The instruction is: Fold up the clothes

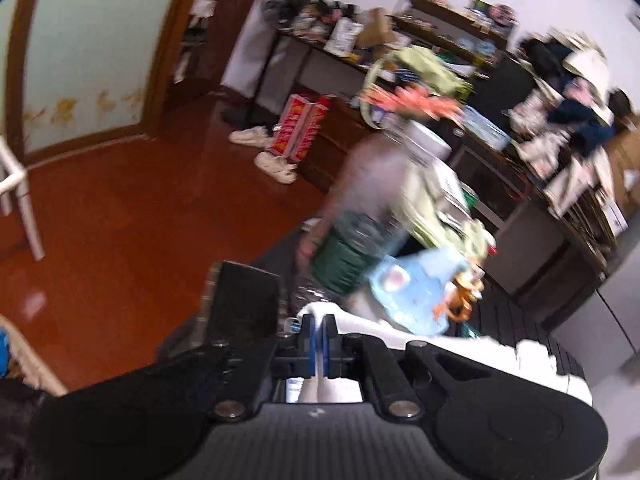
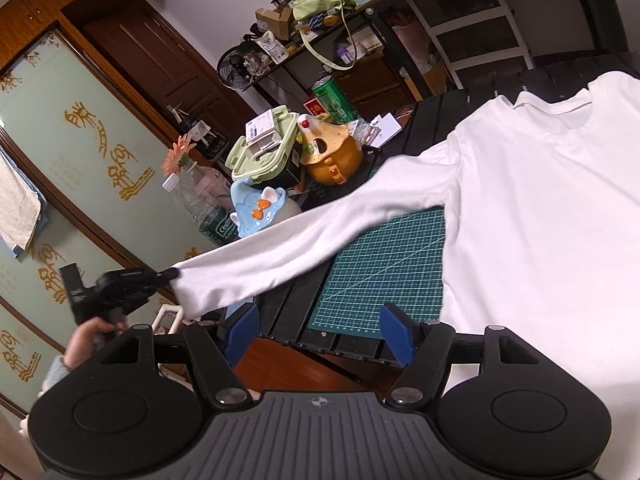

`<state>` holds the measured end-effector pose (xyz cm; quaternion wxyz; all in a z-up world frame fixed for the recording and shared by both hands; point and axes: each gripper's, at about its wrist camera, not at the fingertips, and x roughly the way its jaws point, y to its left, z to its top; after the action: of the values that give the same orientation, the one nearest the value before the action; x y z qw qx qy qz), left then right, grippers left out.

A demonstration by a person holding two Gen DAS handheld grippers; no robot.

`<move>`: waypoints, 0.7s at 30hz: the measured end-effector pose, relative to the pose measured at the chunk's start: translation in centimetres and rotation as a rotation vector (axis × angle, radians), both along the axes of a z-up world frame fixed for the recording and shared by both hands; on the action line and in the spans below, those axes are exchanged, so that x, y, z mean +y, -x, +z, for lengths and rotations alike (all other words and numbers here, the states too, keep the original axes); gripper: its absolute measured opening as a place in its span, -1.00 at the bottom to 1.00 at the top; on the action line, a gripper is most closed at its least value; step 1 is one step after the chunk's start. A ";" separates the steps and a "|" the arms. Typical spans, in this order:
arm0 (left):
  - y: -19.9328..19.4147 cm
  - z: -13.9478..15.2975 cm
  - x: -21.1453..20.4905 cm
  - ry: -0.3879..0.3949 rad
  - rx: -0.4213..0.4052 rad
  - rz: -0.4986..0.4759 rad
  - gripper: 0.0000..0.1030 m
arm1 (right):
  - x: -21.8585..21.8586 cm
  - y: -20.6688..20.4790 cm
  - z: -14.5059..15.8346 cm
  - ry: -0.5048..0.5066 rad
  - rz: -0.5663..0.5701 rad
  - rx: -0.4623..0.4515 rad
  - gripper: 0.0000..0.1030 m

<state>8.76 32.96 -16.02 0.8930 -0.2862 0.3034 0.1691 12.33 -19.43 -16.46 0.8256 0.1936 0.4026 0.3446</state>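
Note:
A white long-sleeved shirt (image 2: 540,200) lies spread on the black slatted table (image 2: 568,76), its collar toward the far side. One sleeve (image 2: 304,240) is stretched out to the left past the table edge. My left gripper (image 2: 170,275), held by a hand, is shut on that sleeve's cuff. In the left wrist view the same gripper (image 1: 319,340) has its blue pads pressed on white cloth (image 1: 360,324); that view is blurred. My right gripper (image 2: 320,334) stands open above the table's near edge, with nothing between its blue pads (image 2: 394,334).
A green cutting mat (image 2: 384,264) lies under the sleeve. Left of it stand a clear bottle (image 2: 200,204), a blue toy (image 2: 260,208), an orange figure (image 2: 332,152), a green can (image 2: 334,100) and a lunchbox (image 2: 264,144). Cluttered shelves (image 2: 320,12) and a red-brown floor (image 1: 120,208) lie beyond.

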 end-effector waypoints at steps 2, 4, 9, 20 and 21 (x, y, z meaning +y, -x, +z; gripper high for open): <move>0.6 0.2 1.5 0.027 0.016 0.036 -0.96 | 0.1 0.0 0.1 -0.002 0.004 -0.003 0.29; 1.1 -0.1 2.9 0.049 0.038 0.067 -0.96 | 0.2 0.0 0.1 -0.003 0.008 -0.006 0.29; 0.6 -3.2 5.2 0.121 0.122 0.085 -0.83 | 0.7 -0.1 0.2 -0.004 0.014 -0.010 0.29; 5.4 -8.8 5.7 0.367 0.051 0.094 0.02 | -0.4 0.1 0.5 -0.003 -0.009 -0.007 0.30; 5.8 -9.7 5.6 0.397 0.031 0.092 0.03 | -0.6 0.1 0.5 -0.003 -0.012 -0.009 0.30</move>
<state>2.96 38.56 -25.73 0.8056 -0.4676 0.3310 0.1511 12.25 -20.01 -15.96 0.8293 0.1957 0.3971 0.3410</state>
